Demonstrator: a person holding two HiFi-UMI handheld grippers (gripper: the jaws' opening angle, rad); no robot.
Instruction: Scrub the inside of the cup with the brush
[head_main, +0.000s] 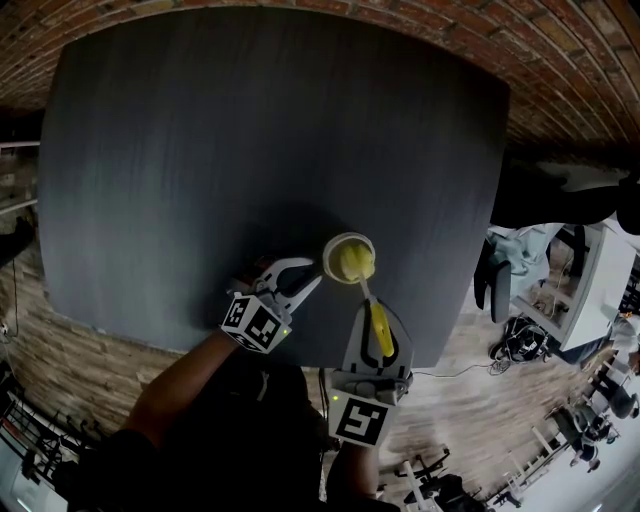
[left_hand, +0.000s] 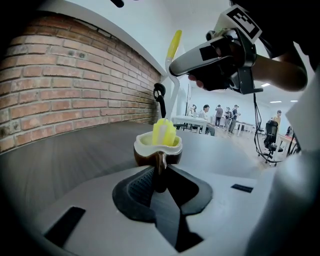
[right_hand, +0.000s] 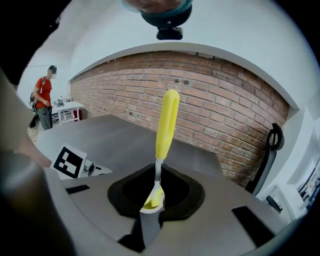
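Cup (head_main: 330, 252) upright on table (head_main: 250, 150), near the edge closest to the person and right of centre; dark outside, pale inside. Brush (head_main: 353, 262) stands in the cup: yellow head within the rim, thin white stem rising out, long yellow brush handle (left_hand: 174, 44) above. Left gripper (head_main: 308, 283) reaches the cup from the left, and its jaws are pressed together on the cup handle (left_hand: 160, 162), seen as a narrow strip between them in the left gripper view. Right gripper (head_main: 370, 308) comes in from the near edge, jaws closed on the brush below the yellow brush handle, which stands tilted above them in the right gripper view. The two grippers lie near each other, apart. Brick wall (right_hand: 225, 115) runs behind the table. People (left_hand: 217, 114) stand far off in a bright room.
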